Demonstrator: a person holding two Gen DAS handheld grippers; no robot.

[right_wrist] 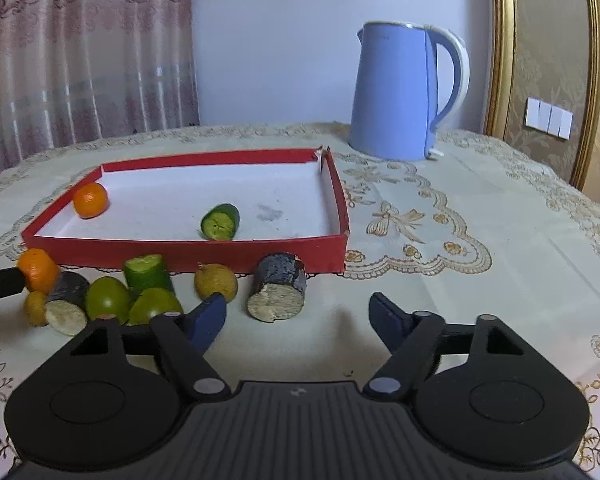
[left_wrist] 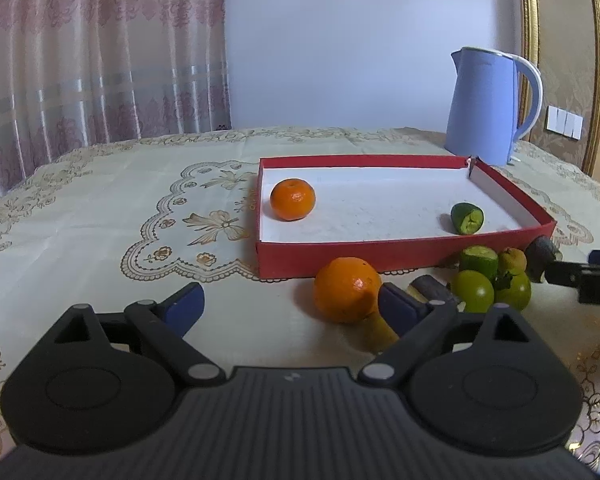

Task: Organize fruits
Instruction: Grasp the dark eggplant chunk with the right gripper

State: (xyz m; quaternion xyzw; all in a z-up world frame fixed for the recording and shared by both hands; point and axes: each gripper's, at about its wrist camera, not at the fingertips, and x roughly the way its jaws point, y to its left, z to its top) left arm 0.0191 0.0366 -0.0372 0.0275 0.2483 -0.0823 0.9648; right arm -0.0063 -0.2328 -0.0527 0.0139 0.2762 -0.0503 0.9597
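Note:
A red tray (left_wrist: 380,258) with a white floor holds a mandarin (left_wrist: 292,199) and a cucumber piece (left_wrist: 467,219). My left gripper (left_wrist: 292,304) stands open in front of it, and a loose orange (left_wrist: 346,290) lies just ahead of its right finger, not gripped. In the right wrist view the tray (right_wrist: 180,254) lies ahead to the left. My right gripper (right_wrist: 300,320) is open too. A dark eggplant piece (right_wrist: 278,292) stands just ahead between its fingers, untouched. Green fruits (right_wrist: 106,298), a cucumber piece (right_wrist: 148,272) and a yellow-brown fruit (right_wrist: 216,282) lie to its left.
A blue kettle (right_wrist: 396,92) stands behind the tray's far right corner. A second eggplant piece (right_wrist: 66,300) and a small yellow fruit (right_wrist: 35,308) lie by the orange (right_wrist: 39,270). An embroidered cloth (right_wrist: 460,220) covers the table. Curtains and a wall stand behind.

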